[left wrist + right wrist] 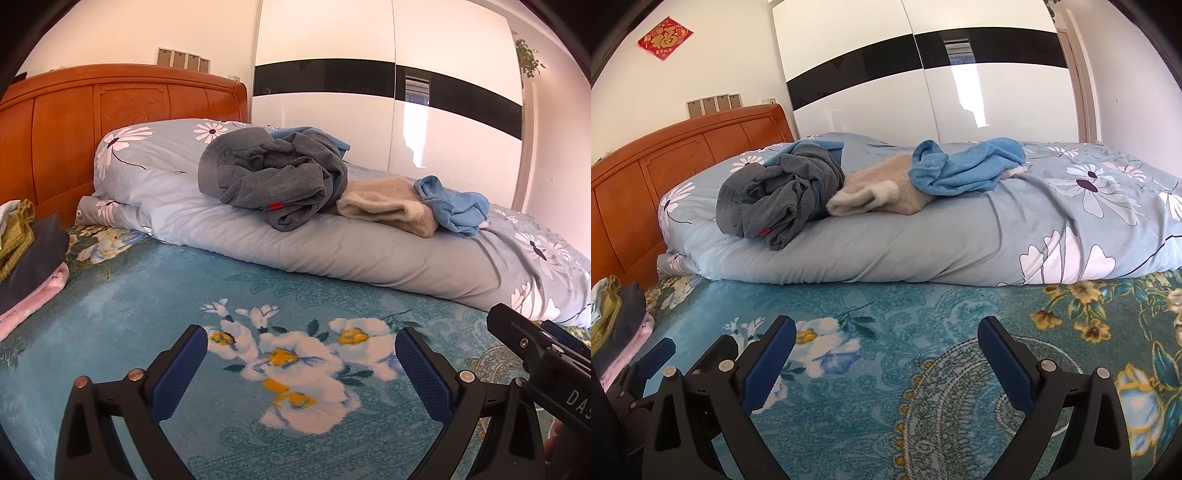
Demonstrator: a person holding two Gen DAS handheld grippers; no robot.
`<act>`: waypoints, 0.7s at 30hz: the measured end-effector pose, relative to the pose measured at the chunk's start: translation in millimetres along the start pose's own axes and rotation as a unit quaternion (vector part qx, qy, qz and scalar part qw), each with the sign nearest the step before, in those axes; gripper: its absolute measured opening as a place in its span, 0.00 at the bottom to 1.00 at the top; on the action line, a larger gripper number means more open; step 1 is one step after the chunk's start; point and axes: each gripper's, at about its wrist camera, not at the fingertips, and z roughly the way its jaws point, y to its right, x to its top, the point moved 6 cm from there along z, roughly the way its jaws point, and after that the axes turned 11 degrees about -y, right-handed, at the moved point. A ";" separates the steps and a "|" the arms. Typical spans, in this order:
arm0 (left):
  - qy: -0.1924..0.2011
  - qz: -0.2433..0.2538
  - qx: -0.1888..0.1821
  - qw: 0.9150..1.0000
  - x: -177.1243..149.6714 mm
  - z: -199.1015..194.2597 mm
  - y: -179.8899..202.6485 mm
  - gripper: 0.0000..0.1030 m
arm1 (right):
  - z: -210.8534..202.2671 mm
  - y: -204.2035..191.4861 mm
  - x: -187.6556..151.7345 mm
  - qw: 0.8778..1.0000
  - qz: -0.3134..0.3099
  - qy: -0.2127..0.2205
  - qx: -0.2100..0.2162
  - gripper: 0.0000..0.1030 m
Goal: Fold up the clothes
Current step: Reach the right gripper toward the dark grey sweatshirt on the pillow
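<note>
A crumpled grey garment (273,177) (779,195), a beige fuzzy garment (388,205) (882,195) and a light blue garment (452,205) (964,166) lie on a rolled floral duvet (332,251) (923,251) across the bed. My left gripper (301,354) is open and empty, low over the teal floral blanket (147,314), well short of the clothes. My right gripper (886,350) is open and empty beside it over the same blanket (905,314). Its black body shows at the right edge of the left wrist view (546,354).
A stack of folded clothes, green, dark grey and pink, sits at the left edge of the bed (26,258) (617,317). An orange wooden headboard (74,122) (646,173) stands at the left. A white wardrobe (369,110) (942,92) rises behind the bed.
</note>
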 end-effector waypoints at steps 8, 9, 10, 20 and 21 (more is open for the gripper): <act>-0.018 0.018 -0.007 1.000 3.5 3.5 -10.7 1.00 | 1.1 1.5 -7.0 1.000 -0.005 -0.013 -0.020 0.96; -0.016 0.012 -0.007 1.000 4.2 5.7 -14.7 1.00 | 1.4 1.8 -8.6 1.000 -0.006 -0.016 -0.024 0.96; -0.016 0.003 -0.010 1.000 4.5 7.8 -19.8 1.00 | 2.9 1.8 -9.5 0.999 -0.006 -0.020 -0.026 0.96; -0.028 -0.072 -0.045 0.996 1.3 8.3 -56.2 1.00 | 11.6 -10.5 -17.1 0.998 -0.028 -0.046 -0.040 0.96; -0.020 -0.079 -0.047 0.996 1.7 6.1 -58.3 1.00 | 12.1 -10.0 -15.7 0.998 -0.023 -0.047 -0.040 0.96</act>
